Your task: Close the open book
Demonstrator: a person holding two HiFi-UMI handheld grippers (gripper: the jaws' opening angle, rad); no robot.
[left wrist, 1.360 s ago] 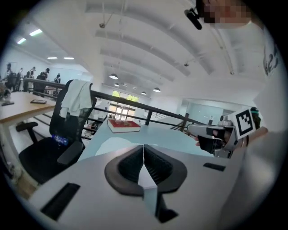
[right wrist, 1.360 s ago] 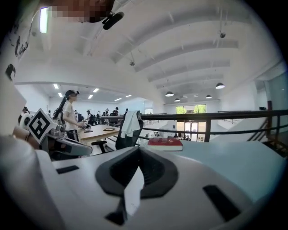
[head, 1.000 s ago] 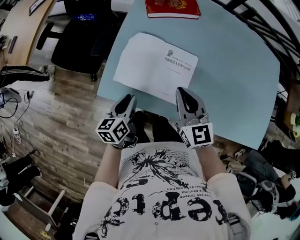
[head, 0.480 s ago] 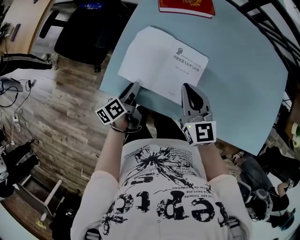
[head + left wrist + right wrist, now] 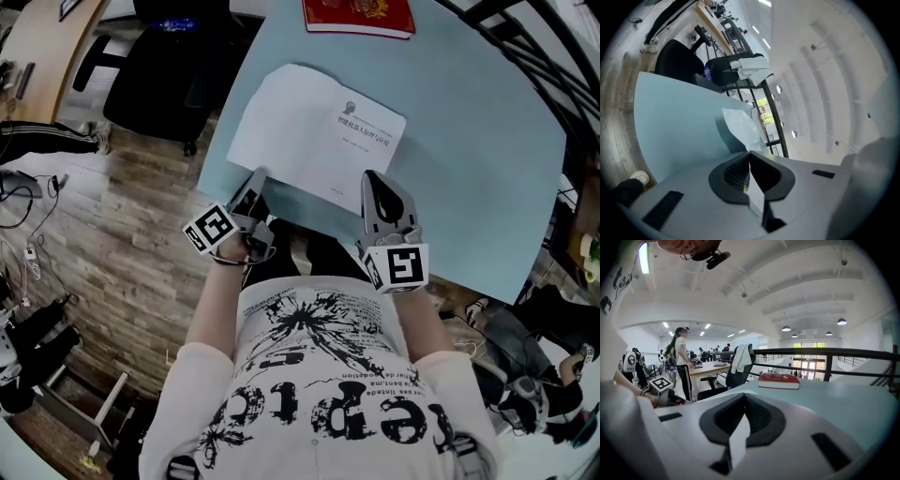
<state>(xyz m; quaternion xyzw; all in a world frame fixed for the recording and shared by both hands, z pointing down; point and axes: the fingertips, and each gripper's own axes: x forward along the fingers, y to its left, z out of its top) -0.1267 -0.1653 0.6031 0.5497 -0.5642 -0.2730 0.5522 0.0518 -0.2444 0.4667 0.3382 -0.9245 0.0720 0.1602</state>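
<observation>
The open book (image 5: 314,136) lies flat with its white pages up on the light blue table (image 5: 469,141). My left gripper (image 5: 255,178) is at the book's near left edge, rolled onto its side. In the left gripper view the white page (image 5: 740,126) rises off the table (image 5: 679,122) and runs right into the closed tips of the left gripper (image 5: 750,152), which is shut on it. My right gripper (image 5: 375,180) rests shut over the book's near right corner. In the right gripper view the right gripper (image 5: 744,395) holds nothing, and the open book is hidden beneath it.
A red closed book (image 5: 358,17) lies at the table's far edge, also seen as the red book (image 5: 778,380). A black office chair (image 5: 169,75) stands left of the table on the wooden floor. A railing borders the right side. A person (image 5: 682,357) stands at a far desk.
The left gripper has rolled and dropped toward the book's near left edge, and its jaws have closed there. The right gripper has stayed where it was.
</observation>
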